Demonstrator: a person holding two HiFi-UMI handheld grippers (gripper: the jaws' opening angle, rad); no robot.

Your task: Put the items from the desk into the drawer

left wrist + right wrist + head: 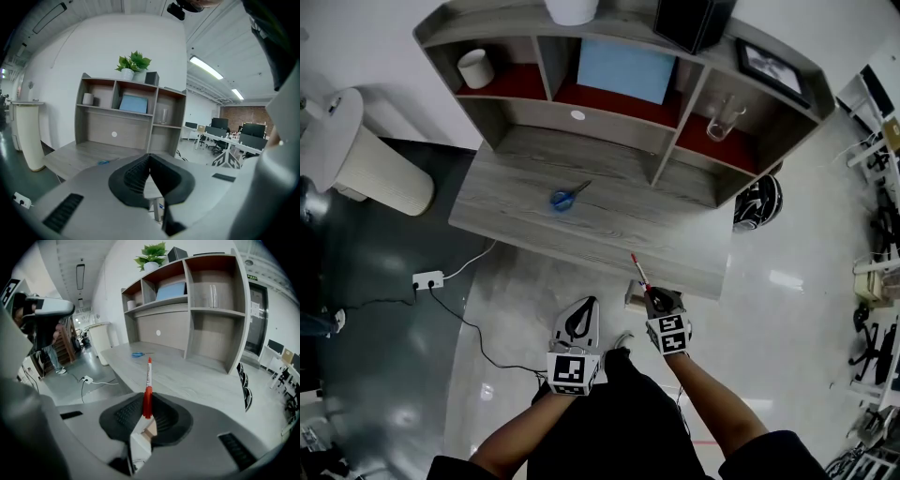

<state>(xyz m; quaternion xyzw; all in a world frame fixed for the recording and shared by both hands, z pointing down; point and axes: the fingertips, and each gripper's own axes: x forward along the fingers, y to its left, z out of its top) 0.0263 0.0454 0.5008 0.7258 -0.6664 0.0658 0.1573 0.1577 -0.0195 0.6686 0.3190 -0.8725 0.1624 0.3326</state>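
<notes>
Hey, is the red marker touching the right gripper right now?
Touching. In the right gripper view, the right gripper has its jaws clamped on the lower end of the red marker.

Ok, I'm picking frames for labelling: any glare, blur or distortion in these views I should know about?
Head view: lights glare off the glossy floor, otherwise sharp. Left gripper view: black corners, strip lights blown out. Right gripper view: fisheye bows the shelf unit; red pen stays sharp.
</notes>
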